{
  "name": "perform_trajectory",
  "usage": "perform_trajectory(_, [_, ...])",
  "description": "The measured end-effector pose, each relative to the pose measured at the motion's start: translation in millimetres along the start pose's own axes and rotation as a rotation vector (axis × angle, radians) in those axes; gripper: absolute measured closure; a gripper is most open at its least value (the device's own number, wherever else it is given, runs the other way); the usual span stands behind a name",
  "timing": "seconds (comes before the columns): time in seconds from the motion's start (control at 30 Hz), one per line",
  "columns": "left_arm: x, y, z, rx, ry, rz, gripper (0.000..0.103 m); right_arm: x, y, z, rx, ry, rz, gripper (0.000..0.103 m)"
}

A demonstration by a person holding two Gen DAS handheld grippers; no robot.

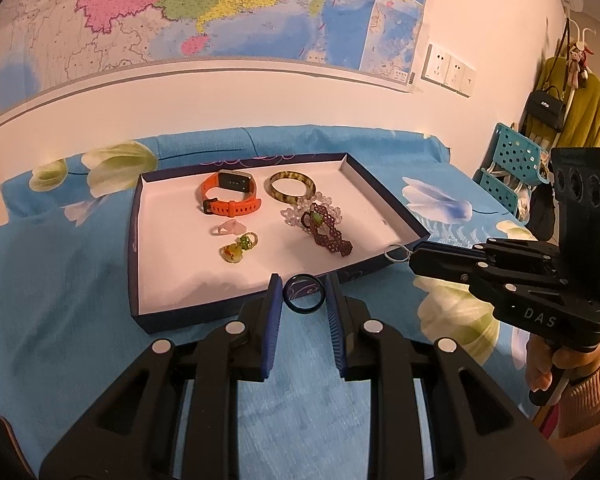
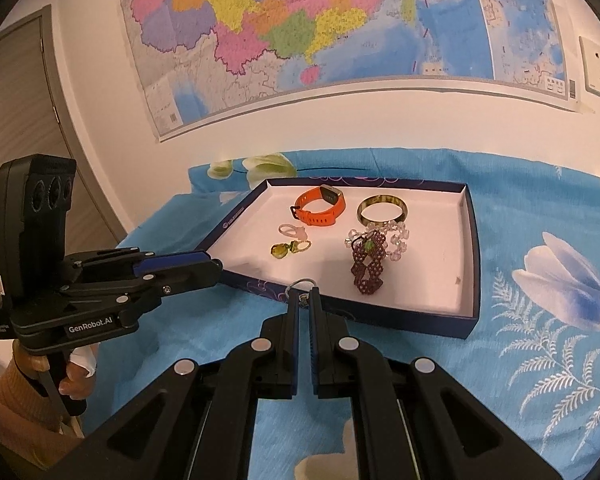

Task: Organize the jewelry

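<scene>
Two rings were held just short of the tray (image 1: 384, 196): dark ring (image 1: 303, 294) pinched in the left gripper (image 1: 302, 300), thin ring (image 2: 298, 285) nipped by the right gripper's (image 2: 305, 294) pressed-together tips.

- Dark blue ring (image 1: 303, 294): upright, clamped between the left gripper's (image 1: 303, 298) blue pads, by the tray's near wall.
- Thin silver ring (image 2: 300, 284): pinched at the right gripper's (image 2: 305, 294) tips, over the tray's near rim.
- Tray (image 1: 380, 258): shallow, navy-walled, white-floored, holding an orange watch (image 1: 230, 196), amber bangle (image 1: 291, 187), beaded bracelets, small rings.
</scene>
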State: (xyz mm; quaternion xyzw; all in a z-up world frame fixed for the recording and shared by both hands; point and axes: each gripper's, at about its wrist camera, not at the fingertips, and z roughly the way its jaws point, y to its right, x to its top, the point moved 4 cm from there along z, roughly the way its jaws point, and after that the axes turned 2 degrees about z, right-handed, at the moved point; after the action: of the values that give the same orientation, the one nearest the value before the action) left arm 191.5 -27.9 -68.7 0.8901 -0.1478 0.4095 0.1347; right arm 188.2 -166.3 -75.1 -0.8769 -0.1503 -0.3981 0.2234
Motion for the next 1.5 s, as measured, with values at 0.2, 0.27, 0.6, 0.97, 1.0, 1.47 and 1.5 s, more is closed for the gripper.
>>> perform_trajectory(0.2, [5.4, -1.2, 2.1, 0.005, 0.007, 0.004, 0.081, 4.3, 3.1, 1.1, -0.002, 0.003, 0.000, 0.099])
perform_trajectory(0.27, [7.6, -1.2, 3.0, 0.005, 0.008, 0.004, 0.081, 5.8, 4.3, 1.5, -0.004, 0.004, -0.001, 0.100])
perform_trajectory(0.6, [12.5, -4.4, 4.6, 0.016, 0.015, 0.002, 0.081, 10.1, 7.8, 3.3, -0.008, 0.006, 0.001, 0.100])
perform_trajectory(0.97, [16.7, -8.7, 10.1, 0.028, 0.015, 0.001, 0.081, 16.4, 11.5, 6.6, -0.007, 0.007, 0.002, 0.100])
perform_trajectory(1.0, [17.5, -9.3, 10.9, 0.029, 0.015, 0.001, 0.081, 17.6, 12.4, 7.3, -0.006, 0.008, 0.002, 0.100])
perform_trajectory(1.47, [21.9, -15.1, 17.6, 0.039, 0.013, -0.007, 0.081, 24.4, 14.9, 13.4, -0.006, 0.016, 0.001, 0.099])
perform_trajectory(1.5, [22.1, -15.1, 18.1, 0.039, 0.013, -0.007, 0.081, 24.8, 15.0, 13.9, -0.006, 0.016, 0.002, 0.100])
